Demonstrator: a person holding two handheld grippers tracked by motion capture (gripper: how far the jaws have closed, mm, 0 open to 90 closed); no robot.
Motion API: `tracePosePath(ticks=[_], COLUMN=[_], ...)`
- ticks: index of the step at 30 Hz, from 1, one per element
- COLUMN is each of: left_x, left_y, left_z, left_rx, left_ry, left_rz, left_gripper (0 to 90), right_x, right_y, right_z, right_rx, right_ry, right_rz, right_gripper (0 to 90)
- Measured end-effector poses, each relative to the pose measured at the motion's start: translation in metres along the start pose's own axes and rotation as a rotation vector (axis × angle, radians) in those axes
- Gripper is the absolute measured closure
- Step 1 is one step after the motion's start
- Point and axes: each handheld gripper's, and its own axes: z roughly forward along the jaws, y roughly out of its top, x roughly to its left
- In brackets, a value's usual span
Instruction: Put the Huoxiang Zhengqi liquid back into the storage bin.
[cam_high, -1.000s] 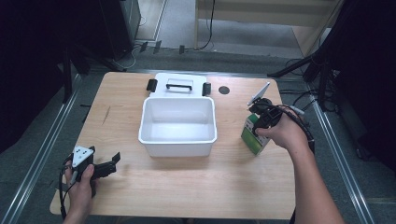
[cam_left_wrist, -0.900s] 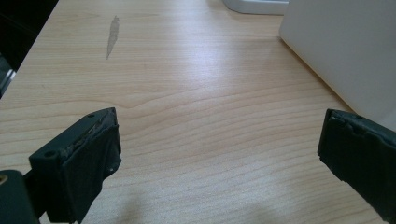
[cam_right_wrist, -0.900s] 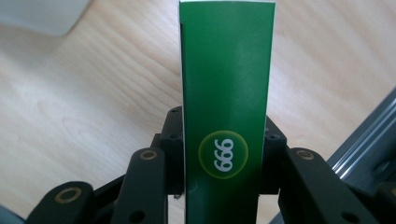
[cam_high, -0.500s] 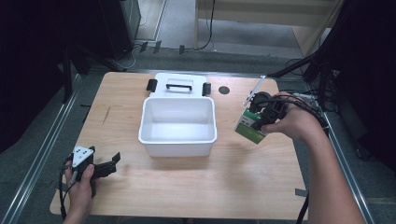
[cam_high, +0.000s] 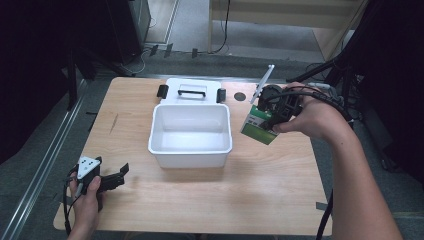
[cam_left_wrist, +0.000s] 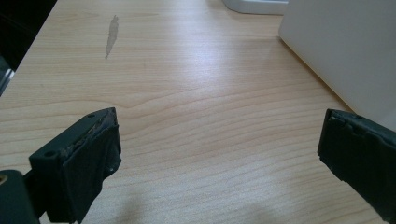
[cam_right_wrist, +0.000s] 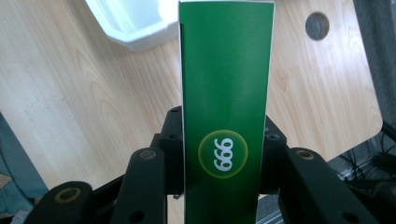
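I am lifting the green carton (cam_high: 260, 125), clenched in my right gripper (cam_high: 270, 120), off the tabletop's right edge toward the white bin (cam_high: 190, 131). My left gripper (cam_high: 117, 176) is idling, jaws released, near the front-left corner.

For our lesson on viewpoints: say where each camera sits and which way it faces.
High view: above the table, looking forward and down; both forearms show.
Left gripper view: on the left tongs, skimming the tabletop towards the white bin.
Right gripper view: on the right tongs, facing the clamped green box.
Shared: bin, table.
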Motion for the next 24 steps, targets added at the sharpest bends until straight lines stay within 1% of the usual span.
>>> tracePosePath(ticks=[2, 4, 5, 9, 10, 11, 12, 15, 16, 17, 18, 20, 21, 22, 23, 24], left_x=[0.000, 0.000, 0.000, 0.000, 0.000, 0.000, 0.000, 0.000, 0.000, 0.000, 0.001, 0.001, 0.001, 0.001, 0.001, 0.001], left_y=[0.000, 0.000, 0.000, 0.000, 0.000, 0.000, 0.000, 0.000, 0.000, 0.000, 0.000, 0.000, 0.000, 0.000, 0.000, 0.000], left_z=[0.000, 0.000, 0.000, 0.000, 0.000, 0.000, 0.000, 0.000, 0.000, 0.000, 0.000, 0.000, 0.000, 0.000, 0.000, 0.000], left_rx=[0.001, 0.001, -0.001, -0.001, -0.001, -0.001, -0.001, -0.001, -0.001, -0.001, -0.001, 0.000, 0.000, -0.001, 0.000, -0.001], left_ry=[0.000, 0.000, 0.001, 0.001, 0.001, 0.001, 0.001, 0.001, 0.001, 0.001, 0.001, -0.002, -0.002, -0.002, -0.003, -0.004], left_rz=[0.000, 0.000, 0.001, -0.003, -0.003, -0.002, -0.002, -0.002, -0.002, -0.002, -0.002, -0.001, -0.001, -0.002, -0.002, -0.003], left_gripper=[0.3, 0.3, 0.3, 0.3, 0.3, 0.3, 0.3, 0.3, 0.3, 0.3, 0.3, 0.3, 0.3, 0.3, 0.3, 0.3], right_x=[0.001, 0.002, 0.003, 0.004, 0.004, 0.005, 0.006, 0.007, 0.007, 0.007, 0.009, 0.010, 0.012, 0.012, 0.013, 0.016], right_y=[0.005, 0.008, 0.014, 0.026, 0.026, 0.029, 0.038, 0.050, 0.054, 0.054, 0.064, 0.071, 0.076, 0.076, 0.079, 0.087], right_z=[-0.004, -0.006, -0.010, -0.015, -0.015, -0.017, -0.018, -0.019, -0.019, -0.019, -0.018, -0.017, -0.017, -0.017, -0.016, -0.014], right_rx=[-0.003, -0.005, -0.011, -0.020, -0.020, -0.018, -0.019, -0.019, -0.018, -0.018, -0.010, -0.014, -0.015, -0.015, -0.014, -0.018], right_ry=[0.003, 0.001, 0.001, 0.004, 0.004, 0.009, 0.021, 0.029, 0.032, 0.032, 0.033, 0.037, 0.042, 0.042, 0.049, 0.062], right_rz=[-0.015, -0.019, -0.029, -0.057, -0.057, -0.066, -0.085, -0.099, -0.110, -0.110, -0.129, -0.159, -0.166, -0.166, -0.181, -0.209], right_gripper=[64.5, 64.5, 64.5, 64.5, 64.5, 64.5, 64.4, 64.4, 64.4, 64.4, 64.4, 64.5, 64.5, 64.5, 64.5, 64.5])
